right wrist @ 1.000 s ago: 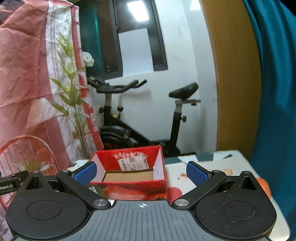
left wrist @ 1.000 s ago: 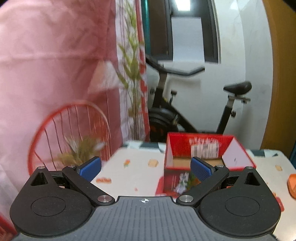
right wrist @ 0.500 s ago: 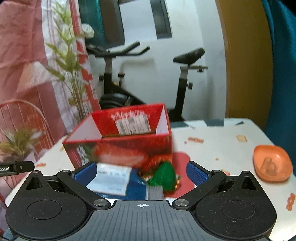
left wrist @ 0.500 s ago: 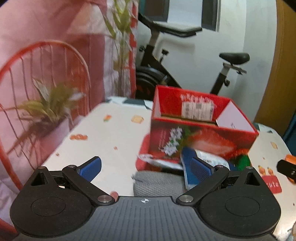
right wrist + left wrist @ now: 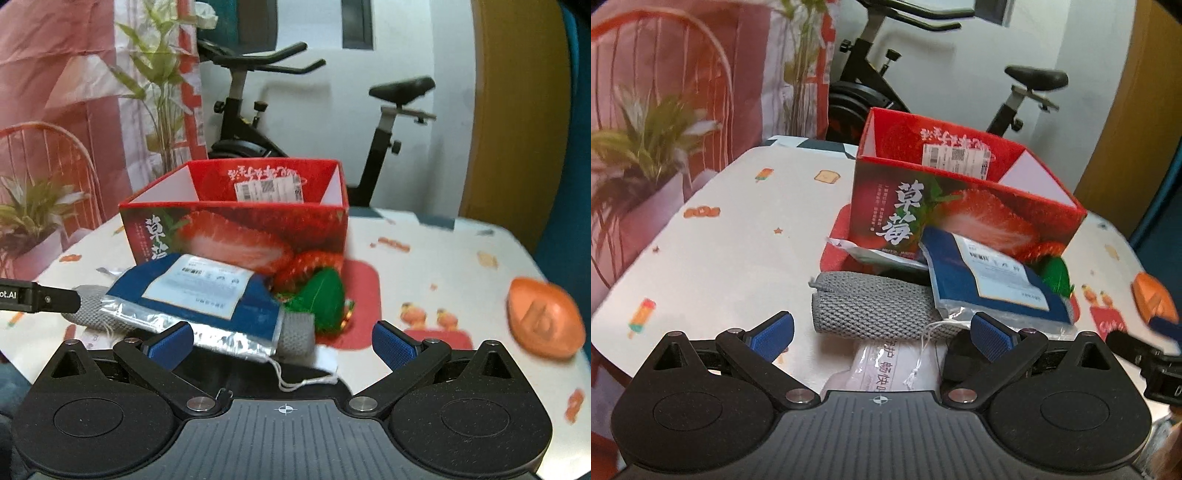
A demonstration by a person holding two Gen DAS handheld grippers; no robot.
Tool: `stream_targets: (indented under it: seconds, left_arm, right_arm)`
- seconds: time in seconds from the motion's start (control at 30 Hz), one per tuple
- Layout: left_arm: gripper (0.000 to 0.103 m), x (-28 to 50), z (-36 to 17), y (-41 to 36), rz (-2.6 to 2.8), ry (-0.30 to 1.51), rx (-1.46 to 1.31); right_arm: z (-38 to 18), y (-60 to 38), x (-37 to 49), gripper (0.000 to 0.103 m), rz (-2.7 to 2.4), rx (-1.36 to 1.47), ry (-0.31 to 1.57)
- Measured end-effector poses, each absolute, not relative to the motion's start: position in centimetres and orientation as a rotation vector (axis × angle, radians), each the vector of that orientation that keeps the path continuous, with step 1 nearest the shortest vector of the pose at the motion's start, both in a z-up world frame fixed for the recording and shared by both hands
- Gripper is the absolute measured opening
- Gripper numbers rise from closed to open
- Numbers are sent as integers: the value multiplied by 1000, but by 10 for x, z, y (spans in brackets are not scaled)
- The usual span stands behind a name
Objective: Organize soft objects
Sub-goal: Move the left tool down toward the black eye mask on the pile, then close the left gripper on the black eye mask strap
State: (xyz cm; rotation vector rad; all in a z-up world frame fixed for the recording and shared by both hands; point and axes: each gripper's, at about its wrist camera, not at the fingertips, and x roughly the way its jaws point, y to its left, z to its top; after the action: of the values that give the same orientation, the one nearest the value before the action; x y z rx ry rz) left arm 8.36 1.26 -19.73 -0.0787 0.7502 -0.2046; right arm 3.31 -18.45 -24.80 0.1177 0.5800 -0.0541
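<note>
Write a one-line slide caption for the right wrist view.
Open right claw over a blue packet lying on a grey knit roll, strawberry box behind.

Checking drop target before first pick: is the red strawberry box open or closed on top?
Open. The red strawberry box has no lid or flaps over it; its inner walls and the label on its far wall show in both views. Its floor is hidden.

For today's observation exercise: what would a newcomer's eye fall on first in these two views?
First, the red strawberry box, open-topped, in the middle of the table. Against its front lies a heap: a blue packet on a grey knitted item, with a green piece beside it. Off to the right sits an orange object, apart from the heap.
</note>
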Motion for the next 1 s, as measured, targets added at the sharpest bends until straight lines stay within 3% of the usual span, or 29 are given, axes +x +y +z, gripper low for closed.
stream_targets:
  seconds: [0.53,0.67,0.73,0.87,1.0]
  left_arm:
    - [99,74,-220,-19,-322,737,50]
    - [82,78,-228,-18,-365,787,-10]
    - [80,78,-231,-19,-375,788,-10]
    - [63,78,-235,-22,-414,784,-14]
    - [54,81,-243,-22,-487,811,-70]
  right_arm:
    - [-293,-215,31,102,-135,213,677]
    - [-305,-216,33,96,-126,210,705]
    - [-310,-213,36,95,-109,206,723]
    - [-315,-210,41,93,-92,197,744]
    - [-323,-213,44,90,-111,212,777]
